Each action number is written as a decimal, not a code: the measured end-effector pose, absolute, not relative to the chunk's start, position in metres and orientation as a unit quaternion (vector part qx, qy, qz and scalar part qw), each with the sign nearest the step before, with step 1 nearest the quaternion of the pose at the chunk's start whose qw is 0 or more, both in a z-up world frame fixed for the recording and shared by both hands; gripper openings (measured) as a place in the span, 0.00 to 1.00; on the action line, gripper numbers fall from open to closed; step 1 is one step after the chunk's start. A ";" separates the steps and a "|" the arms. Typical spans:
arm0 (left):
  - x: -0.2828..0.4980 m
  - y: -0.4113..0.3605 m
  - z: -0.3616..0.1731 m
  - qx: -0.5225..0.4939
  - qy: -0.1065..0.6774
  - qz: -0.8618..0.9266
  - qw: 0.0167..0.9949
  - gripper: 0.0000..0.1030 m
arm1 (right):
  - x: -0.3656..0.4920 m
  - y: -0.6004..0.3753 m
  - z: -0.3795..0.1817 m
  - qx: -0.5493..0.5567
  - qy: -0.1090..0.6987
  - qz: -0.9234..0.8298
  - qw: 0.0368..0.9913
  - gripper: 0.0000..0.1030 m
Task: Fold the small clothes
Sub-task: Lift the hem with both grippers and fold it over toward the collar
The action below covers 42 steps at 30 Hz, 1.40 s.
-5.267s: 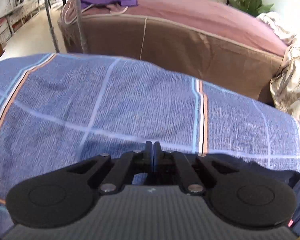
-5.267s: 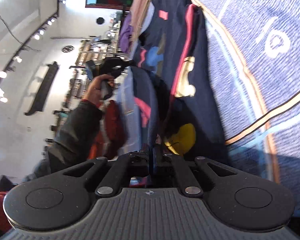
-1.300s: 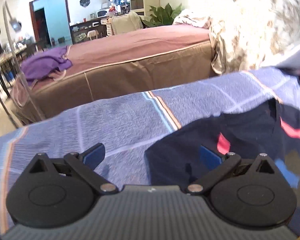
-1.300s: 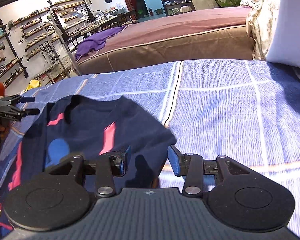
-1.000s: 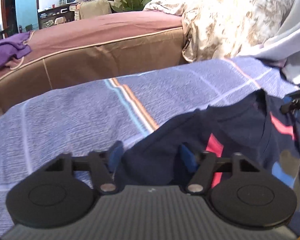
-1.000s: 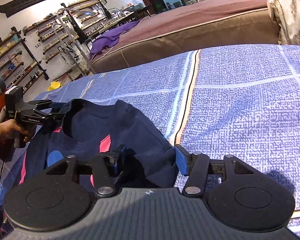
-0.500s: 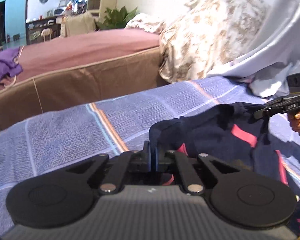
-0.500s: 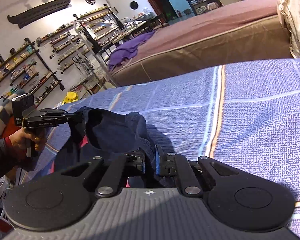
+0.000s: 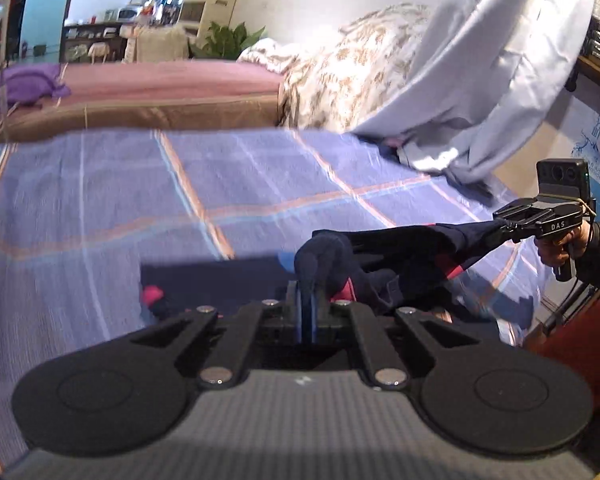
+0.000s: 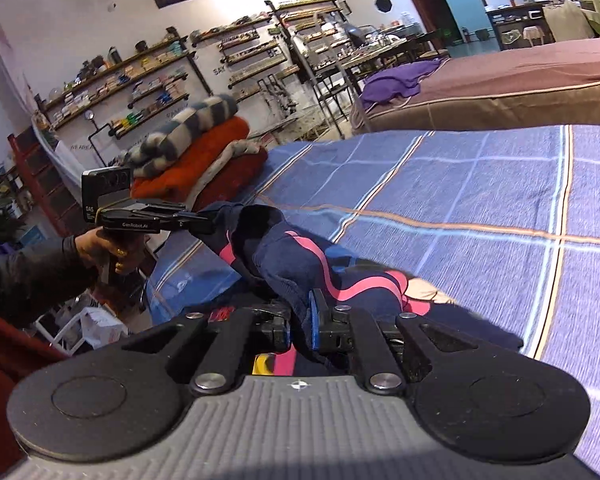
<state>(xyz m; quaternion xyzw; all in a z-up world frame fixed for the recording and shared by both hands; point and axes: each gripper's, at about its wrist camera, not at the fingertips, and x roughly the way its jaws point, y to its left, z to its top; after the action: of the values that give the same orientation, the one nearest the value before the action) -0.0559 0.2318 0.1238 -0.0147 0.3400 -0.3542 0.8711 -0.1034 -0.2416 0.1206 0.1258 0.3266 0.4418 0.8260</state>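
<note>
A small navy garment (image 9: 396,248) with pink stripes hangs stretched between both grippers above the blue plaid bed cover (image 9: 140,208). My left gripper (image 9: 306,300) is shut on one bunched edge of it. My right gripper (image 10: 300,320) is shut on the opposite edge of the garment (image 10: 300,256). The right gripper also shows at the far right of the left wrist view (image 9: 504,222), and the left gripper shows at the left of the right wrist view (image 10: 208,224). The garment's lower part rests on the cover.
A brown bed (image 9: 140,96) with a purple cloth (image 9: 24,84) stands beyond the cover. A floral quilt (image 9: 348,76) and a grey sheet (image 9: 480,80) pile at the right. Folded red and striped blankets (image 10: 204,144) lie at the cover's left end, with wall shelves (image 10: 140,80) behind.
Both grippers have closed on the garment's edges and lifted it off the cover, pulling it taut between them. Both views have swung sideways.
</note>
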 end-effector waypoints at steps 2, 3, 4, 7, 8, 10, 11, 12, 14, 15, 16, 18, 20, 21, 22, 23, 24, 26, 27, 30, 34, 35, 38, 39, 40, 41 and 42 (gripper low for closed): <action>-0.078 0.238 0.098 -0.036 0.366 -0.332 0.869 0.04 | -0.120 -0.232 0.105 0.104 0.342 0.445 0.821 0.16; -0.086 0.239 0.086 -0.047 0.376 -0.323 0.867 0.04 | -0.125 -0.228 0.097 0.096 0.352 0.442 0.819 0.16; -0.094 0.242 0.075 -0.058 0.379 -0.313 0.869 0.04 | -0.130 -0.225 0.091 0.091 0.357 0.440 0.819 0.16; -0.106 0.251 0.056 -0.091 0.385 -0.291 0.871 0.04 | -0.142 -0.222 0.081 0.086 0.368 0.436 0.817 0.16; -0.109 0.253 0.054 -0.099 0.382 -0.287 0.873 0.04 | -0.144 -0.221 0.082 0.080 0.372 0.435 0.816 0.16; -0.118 0.256 0.054 -0.104 0.375 -0.284 0.876 0.04 | -0.152 -0.222 0.082 0.074 0.373 0.431 0.818 0.16; -0.122 0.257 0.054 -0.104 0.373 -0.285 0.877 0.04 | -0.154 -0.224 0.082 0.072 0.375 0.429 0.819 0.16; -0.125 0.258 0.055 -0.103 0.370 -0.286 0.878 0.04 | -0.159 -0.227 0.079 0.072 0.375 0.426 0.820 0.16; -0.129 0.260 0.054 -0.101 0.374 -0.282 0.878 0.04 | -0.161 -0.231 0.075 0.071 0.380 0.422 0.820 0.16; -0.130 0.261 0.053 -0.099 0.378 -0.278 0.878 0.04 | -0.159 -0.228 0.074 0.067 0.389 0.420 0.817 0.17; -0.132 0.263 0.053 -0.098 0.383 -0.276 0.876 0.05 | -0.161 -0.229 0.073 0.060 0.398 0.412 0.818 0.20; -0.137 0.267 0.054 -0.095 0.389 -0.273 0.874 0.06 | -0.167 -0.231 0.076 0.045 0.405 0.403 0.819 0.29; -0.143 0.269 0.061 -0.094 0.390 -0.275 0.874 0.11 | -0.174 -0.233 0.086 0.037 0.399 0.405 0.822 0.36; -0.145 0.269 0.066 -0.095 0.390 -0.275 0.874 0.20 | -0.176 -0.234 0.093 0.036 0.392 0.407 0.824 0.39; -0.147 0.268 0.073 -0.095 0.388 -0.274 0.875 0.30 | -0.177 -0.234 0.100 0.038 0.386 0.409 0.826 0.40; -0.148 0.264 0.082 -0.095 0.382 -0.277 0.877 0.35 | -0.180 -0.235 0.106 0.043 0.375 0.413 0.829 0.40; -0.150 0.259 0.092 -0.093 0.370 -0.286 0.879 0.42 | -0.180 -0.233 0.112 0.048 0.361 0.417 0.833 0.39; -0.152 0.248 0.113 -0.084 0.340 -0.312 0.883 0.47 | -0.175 -0.223 0.119 0.050 0.341 0.426 0.836 0.39; -0.152 0.242 0.122 -0.080 0.325 -0.320 0.886 0.53 | -0.170 -0.215 0.121 0.045 0.335 0.429 0.838 0.39; -0.140 0.221 0.130 -0.079 0.301 -0.322 0.894 0.62 | -0.150 -0.182 0.118 0.016 0.331 0.433 0.838 0.39; -0.116 0.180 0.102 -0.047 0.361 -0.300 0.882 0.53 | -0.127 -0.142 0.106 -0.015 0.349 0.444 0.825 0.33; -0.114 0.171 0.094 -0.042 0.371 -0.306 0.876 0.52 | -0.125 -0.137 0.103 -0.018 0.354 0.444 0.823 0.33; -0.120 0.153 0.075 -0.022 0.388 -0.321 0.864 0.52 | -0.126 -0.126 0.090 -0.052 0.386 0.428 0.816 0.33; -0.123 0.151 0.069 -0.017 0.399 -0.320 0.859 0.52 | -0.129 -0.125 0.084 -0.067 0.405 0.414 0.813 0.33; -0.127 0.151 0.063 -0.020 0.410 -0.321 0.854 0.52 | -0.131 -0.127 0.077 -0.073 0.429 0.411 0.801 0.33; -0.131 0.152 0.058 -0.028 0.419 -0.326 0.847 0.52 | -0.134 -0.131 0.070 -0.072 0.453 0.414 0.786 0.33; -0.136 0.154 0.054 -0.035 0.429 -0.332 0.839 0.52 | -0.138 -0.137 0.063 -0.065 0.473 0.417 0.774 0.33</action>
<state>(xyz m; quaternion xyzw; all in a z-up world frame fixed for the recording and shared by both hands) -0.1359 0.1537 0.0539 -0.0349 0.4293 -0.3320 0.8392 -0.1384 -0.1369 0.0634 -0.0649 0.4727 0.4166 0.7738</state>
